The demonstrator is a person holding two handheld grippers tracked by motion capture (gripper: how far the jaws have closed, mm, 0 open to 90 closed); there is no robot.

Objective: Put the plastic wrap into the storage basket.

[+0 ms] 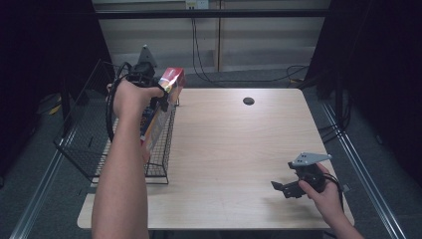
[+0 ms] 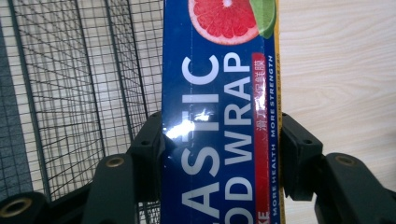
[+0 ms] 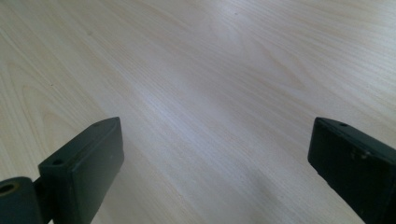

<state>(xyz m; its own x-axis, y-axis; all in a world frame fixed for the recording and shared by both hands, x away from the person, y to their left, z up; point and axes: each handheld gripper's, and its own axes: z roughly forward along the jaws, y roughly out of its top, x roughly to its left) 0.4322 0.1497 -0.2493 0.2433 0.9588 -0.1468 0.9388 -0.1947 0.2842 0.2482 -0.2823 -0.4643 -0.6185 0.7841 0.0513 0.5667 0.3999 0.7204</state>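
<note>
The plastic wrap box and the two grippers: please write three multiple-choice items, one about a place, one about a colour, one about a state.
1. Where is the plastic wrap box?
A. flat on the table's middle
B. held at the wire basket
C. on the floor

2. What is the box's main face colour?
A. blue
B. green
C. white

3. How is the right gripper?
A. shut on a cup
B. shut on nothing
C. open over the table

Answers:
1 B, the left gripper holds it beside the mesh.
2 A, white letters stand on blue.
3 C, its jaws stand wide apart over bare wood.

left tongs (image 1: 161, 97) clamped, right tongs (image 1: 283, 189) agape
</note>
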